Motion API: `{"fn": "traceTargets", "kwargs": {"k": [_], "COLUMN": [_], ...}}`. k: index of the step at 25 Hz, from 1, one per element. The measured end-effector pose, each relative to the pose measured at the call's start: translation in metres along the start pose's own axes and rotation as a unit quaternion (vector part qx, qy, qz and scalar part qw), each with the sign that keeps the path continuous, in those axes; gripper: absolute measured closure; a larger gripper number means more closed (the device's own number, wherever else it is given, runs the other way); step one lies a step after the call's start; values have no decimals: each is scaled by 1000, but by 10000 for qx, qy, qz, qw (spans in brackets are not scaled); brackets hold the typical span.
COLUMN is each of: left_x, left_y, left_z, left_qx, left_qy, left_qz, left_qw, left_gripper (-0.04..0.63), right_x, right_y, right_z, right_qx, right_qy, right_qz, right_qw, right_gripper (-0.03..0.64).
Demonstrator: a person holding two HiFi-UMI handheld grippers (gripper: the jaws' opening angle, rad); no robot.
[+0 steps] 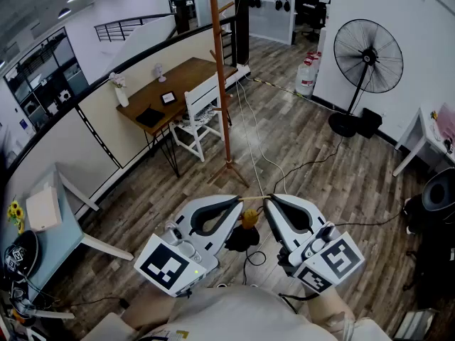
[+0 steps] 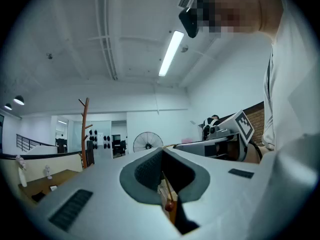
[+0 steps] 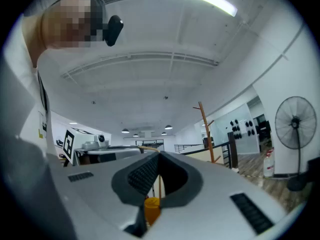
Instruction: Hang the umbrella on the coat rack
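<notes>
The tall brown coat rack (image 1: pixel 222 84) stands on the wood floor ahead of me, past both grippers; it also appears far off as a coat rack (image 2: pixel 84 134) in the left gripper view and a coat rack (image 3: pixel 206 134) in the right gripper view. A small folded black umbrella (image 1: pixel 241 238) with a yellow end (image 1: pixel 249 219) hangs close to my body. Its thin yellow strap (image 1: pixel 252 199) runs between the two tips. My left gripper (image 1: pixel 239 200) and right gripper (image 1: pixel 267 200) are each shut on that strap. The strap (image 2: pixel 167 186) and the yellow end (image 3: pixel 151 207) show inside the jaws.
A wooden desk (image 1: pixel 186 75) and white chair (image 1: pixel 201 112) stand left of the rack. A black floor fan (image 1: pixel 367 57) is at the right, with a jug (image 1: pixel 306 76) behind. Cables (image 1: pixel 250 141) trail across the floor. A white table (image 1: pixel 60 234) sits at left.
</notes>
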State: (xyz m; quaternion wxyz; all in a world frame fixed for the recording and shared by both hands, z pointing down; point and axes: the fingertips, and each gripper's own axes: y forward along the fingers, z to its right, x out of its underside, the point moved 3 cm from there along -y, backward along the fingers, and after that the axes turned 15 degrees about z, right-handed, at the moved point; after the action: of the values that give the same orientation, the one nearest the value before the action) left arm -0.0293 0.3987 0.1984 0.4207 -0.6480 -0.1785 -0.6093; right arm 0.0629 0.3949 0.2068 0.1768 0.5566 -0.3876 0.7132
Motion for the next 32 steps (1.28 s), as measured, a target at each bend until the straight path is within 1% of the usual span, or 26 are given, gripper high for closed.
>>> {"fn": "traceTargets", "kwargs": {"k": [5, 9, 14, 21, 26, 28, 32], "left_x": [5, 8, 18, 33, 42, 47, 56], "left_y": [5, 7, 10, 19, 26, 29, 35], "left_z": [11, 21, 46, 66, 67, 62, 44], "left_qx": [-102, -234, -348, -397, -304, -293, -235], "left_qy": [114, 162, 116, 2, -62, -103, -65], "left_qz": [29, -45, -175, -270, -389, -365, -354], "left_qw": [9999, 9996, 9992, 9988, 9988, 9989, 9991], "left_gripper": [595, 595, 595, 595, 595, 595, 595], "right_x": [0, 1, 1, 2, 7, 12, 21], "right_y": [-13, -22, -44, -68, -69, -66, -53], "right_z": [5, 8, 14, 24, 36, 40, 52], "right_qx": [-115, -253, -368, -308, -152, -121, -65], "right_qy": [69, 73, 144, 189, 242, 242, 214], "right_qz": [-41, -128, -103, -178, -159, -154, -169], "right_qw": [9999, 9996, 9992, 9992, 9995, 9995, 9996], "right_gripper": [614, 614, 614, 614, 614, 614, 614]}}
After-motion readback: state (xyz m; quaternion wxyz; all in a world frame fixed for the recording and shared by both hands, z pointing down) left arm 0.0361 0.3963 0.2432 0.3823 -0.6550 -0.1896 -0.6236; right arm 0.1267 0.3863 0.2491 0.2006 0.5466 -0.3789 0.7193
